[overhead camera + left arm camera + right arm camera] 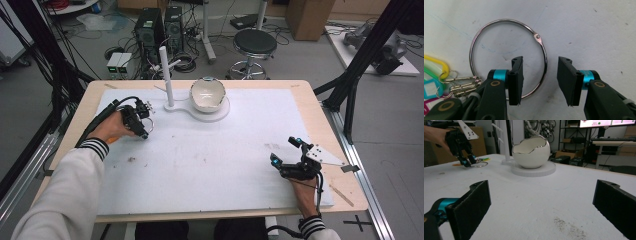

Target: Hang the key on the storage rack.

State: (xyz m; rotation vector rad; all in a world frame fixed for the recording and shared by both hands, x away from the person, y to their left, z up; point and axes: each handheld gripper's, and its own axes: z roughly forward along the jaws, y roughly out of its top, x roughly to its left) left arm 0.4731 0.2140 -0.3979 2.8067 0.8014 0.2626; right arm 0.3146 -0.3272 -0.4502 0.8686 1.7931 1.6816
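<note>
While the left gripper [540, 81] is hovering over the metal ring [507, 58] at the upper left of the high view, its jaws are sitting part-open, straddling the ring's right-hand wire, one jaw inside the loop, one outside; contact cannot be told. Coloured key tags [434, 75] are hanging off the ring at the left edge of the left gripper view. The right gripper [286, 151] is resting at lower right, jaws spread wide, holding nothing. The white egg-shaped bowl [207, 93] is sitting on its stand [220, 114] at top centre.
</note>
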